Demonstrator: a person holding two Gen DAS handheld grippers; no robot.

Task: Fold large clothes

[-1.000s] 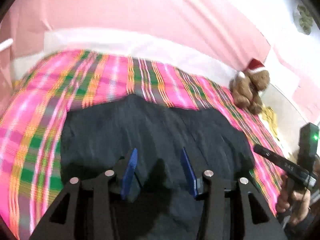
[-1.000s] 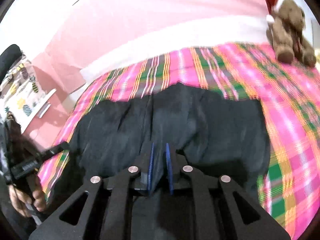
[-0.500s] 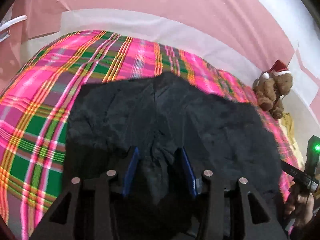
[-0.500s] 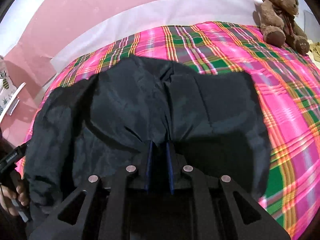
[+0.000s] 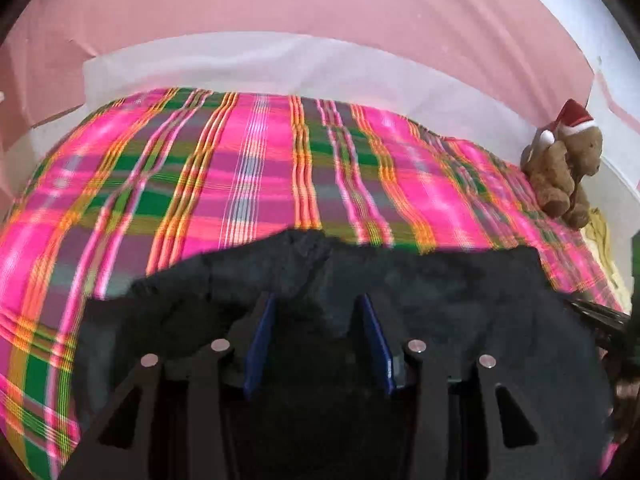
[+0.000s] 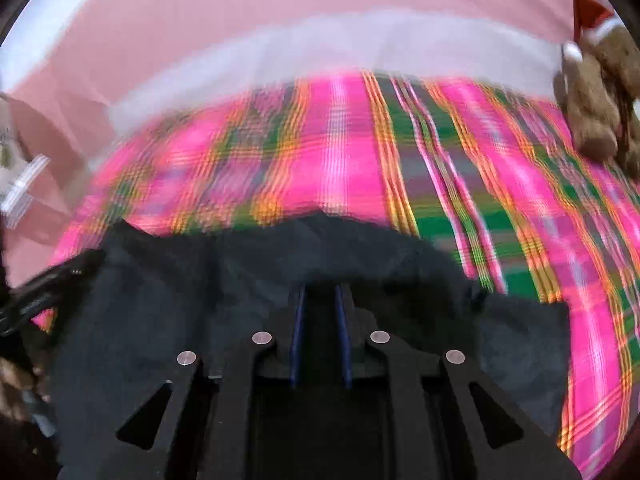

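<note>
A large black garment [image 5: 440,288] lies bunched on a pink plaid bedspread [image 5: 240,168]; it also shows in the right wrist view [image 6: 160,300]. My left gripper [image 5: 316,308] has its blue fingers apart with a ridge of the black cloth between them. My right gripper [image 6: 320,300] has its fingers close together, pinching a fold of the garment. The right wrist view is blurred by motion.
A brown teddy bear [image 5: 564,168] in a red hat sits at the bed's far right, also in the right wrist view [image 6: 600,92]. A white strip and pink wall [image 5: 280,12] run behind the bed. The other gripper shows at the left edge [image 6: 44,292].
Both grippers have pulled back toward the near edge of the bed, dragging the garment. More plaid bedspread now shows beyond the cloth. The cloth looks more bunched.
</note>
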